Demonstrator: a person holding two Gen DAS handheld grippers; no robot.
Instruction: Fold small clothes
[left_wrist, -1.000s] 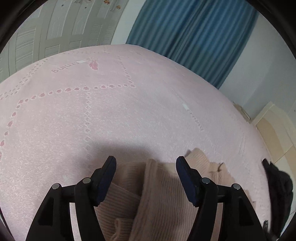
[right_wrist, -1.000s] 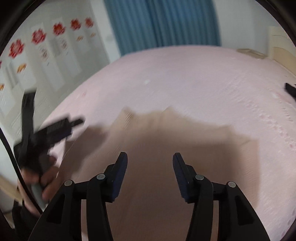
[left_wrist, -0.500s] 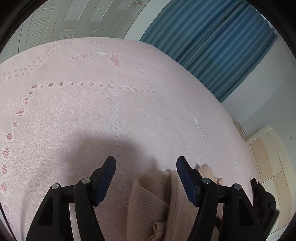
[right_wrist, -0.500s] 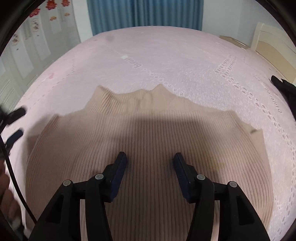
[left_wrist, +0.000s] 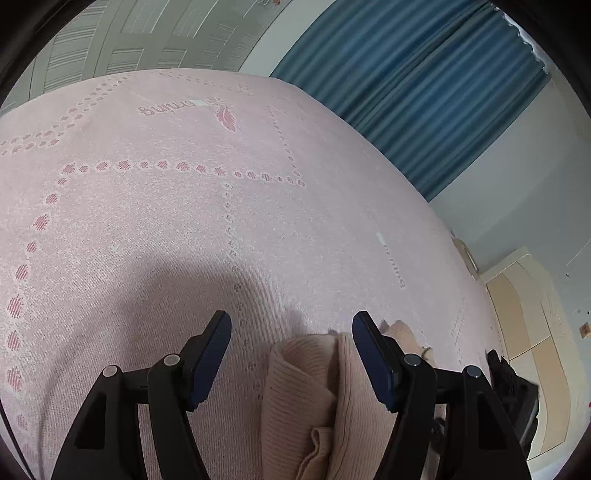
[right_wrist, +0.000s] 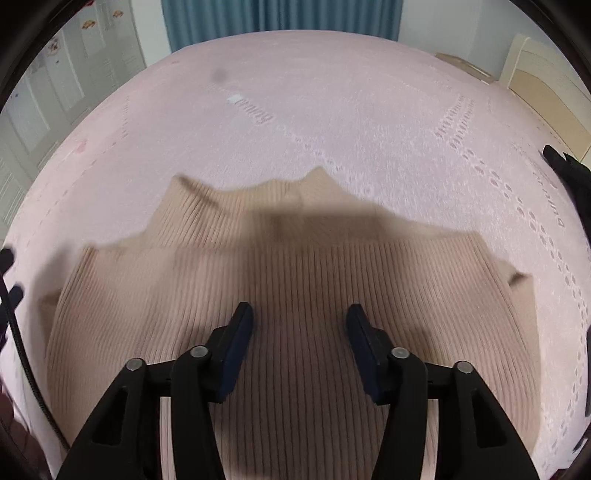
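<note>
A beige ribbed knit sweater (right_wrist: 295, 280) lies spread on the pink bedspread (right_wrist: 332, 110), its collar pointing away from me. My right gripper (right_wrist: 300, 314) hovers over the sweater's middle, open, with nothing between its fingers. In the left wrist view a folded edge of the same sweater (left_wrist: 310, 376) bunches up low in the frame. My left gripper (left_wrist: 291, 325) stands open just above that edge, which lies closer to the right finger; the pads do not press on it.
A dark garment (left_wrist: 513, 398) lies at the bed's right edge, also seen as a dark garment (right_wrist: 569, 177) in the right wrist view. Blue curtains (left_wrist: 417, 85) hang behind the bed. A cream headboard (left_wrist: 528, 317) stands at the right. A black cable (right_wrist: 22, 354) runs at far left.
The left gripper drew back leftwards off the sweater, so less knit shows between its fingers. The right gripper tipped downward and came over the sweater's middle.
</note>
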